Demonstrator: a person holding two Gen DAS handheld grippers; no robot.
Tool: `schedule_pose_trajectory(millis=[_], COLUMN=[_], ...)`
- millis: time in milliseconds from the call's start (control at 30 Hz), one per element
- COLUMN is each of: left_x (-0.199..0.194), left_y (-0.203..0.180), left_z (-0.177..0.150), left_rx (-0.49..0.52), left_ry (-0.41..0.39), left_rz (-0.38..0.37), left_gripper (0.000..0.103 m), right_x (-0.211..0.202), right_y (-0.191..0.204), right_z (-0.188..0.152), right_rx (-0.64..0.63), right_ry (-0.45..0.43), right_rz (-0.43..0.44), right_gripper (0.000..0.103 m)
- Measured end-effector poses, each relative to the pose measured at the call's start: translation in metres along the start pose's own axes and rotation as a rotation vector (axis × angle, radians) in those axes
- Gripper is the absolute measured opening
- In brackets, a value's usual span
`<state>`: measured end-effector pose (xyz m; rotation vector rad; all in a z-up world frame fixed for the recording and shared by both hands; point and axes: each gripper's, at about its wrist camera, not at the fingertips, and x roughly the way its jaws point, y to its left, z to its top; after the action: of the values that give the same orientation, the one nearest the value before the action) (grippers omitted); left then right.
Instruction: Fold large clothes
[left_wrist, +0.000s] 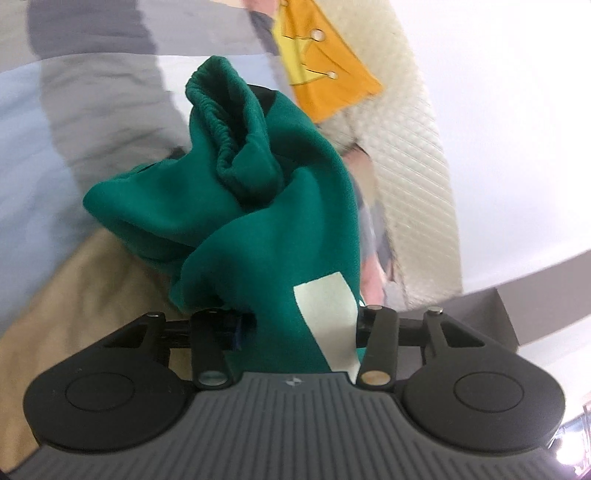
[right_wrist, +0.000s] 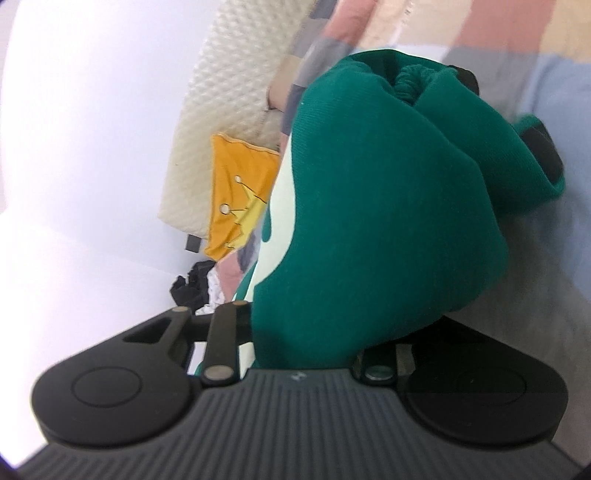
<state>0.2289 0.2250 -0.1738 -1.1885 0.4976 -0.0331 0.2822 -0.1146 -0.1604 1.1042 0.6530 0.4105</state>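
White wall fills the background of both wrist views, with a cream quilted headboard (left_wrist: 413, 155) and an orange cushion (left_wrist: 325, 74) standing against it, and a patchwork bedspread (left_wrist: 92, 122) of grey, pale blue and tan spread below. A green garment (left_wrist: 266, 206) is held above the bed, bunched and twisted, with a gathered elastic band (left_wrist: 225, 140) at its far end and a pale stripe (left_wrist: 325, 314) running into the near grip.

The left tool (left_wrist: 295, 325) is seen clenched on the stripe end of the cloth, which fills the space between its fingers. The right tool (right_wrist: 314, 332) is likewise clenched on a thick fold of the same garment (right_wrist: 388, 206), the fabric bulging out over its fingers and hiding them in part. The elastic band (right_wrist: 413, 79) can be made out at the top of the right view as well.

The cloth is judged soft, limp and fairly thick, like a knitted sweat fabric: light enough to be lifted freely, but prone to sag, twist and bunch rather than hang flat. It should not slip much, as the weave looks matt and grippy. A cleaner hold would be taken at two corners of one edge, such as the ends of the elastic band or of a hem, so that the weight of the garment pulls it straight. Folding is judged not yet begun, since the piece must first be shaken out and laid flat on the bed.
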Motion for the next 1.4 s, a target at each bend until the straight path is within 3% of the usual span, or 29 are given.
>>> schedule_pose_trajectory(millis=[233,400,667,833,967,1100,1233,1400], left_x=[0.014,0.046,0.159,0.261,0.328,0.39,0.432,0.438], left_y=[-0.058,-0.11,-0.197,-0.232,-0.241,-0.218,-0.178,-0.136], left_z=[-0.005,-0.022,-0.043,-0.047,-0.061,-0.072,-0.082,-0.092], left_rx=[0.067,0.116,0.2,0.222,0.256,0.263,0.285,0.305], left_ry=[0.052,0.095,0.167,0.185,0.211,0.273,0.342,0.378], left_rz=[-0.055,-0.09,-0.126,-0.136,-0.151,-0.167,-0.193,-0.222], left_gripper=[0.05,0.05,0.05,0.05,0.05,0.05,0.05,0.05], right_x=[-0.033,-0.054,-0.063,-0.019,0.025,0.044,0.053,0.052], right_y=[0.018,0.028,0.023,0.003,-0.021,-0.067,-0.113,-0.148], right_z=[0.041,0.096,0.211,0.292,0.333,0.373,0.363,0.344], right_rx=[-0.003,-0.028,-0.053,-0.065,-0.066,-0.061,-0.073,-0.048], right_ry=[-0.043,-0.093,-0.194,-0.247,-0.278,-0.294,-0.308,-0.298], right_rz=[0.041,0.044,0.039,0.015,0.01,-0.017,-0.056,-0.06], right_gripper=[0.036,0.036,0.036,0.036,0.036,0.036,0.036,0.036])
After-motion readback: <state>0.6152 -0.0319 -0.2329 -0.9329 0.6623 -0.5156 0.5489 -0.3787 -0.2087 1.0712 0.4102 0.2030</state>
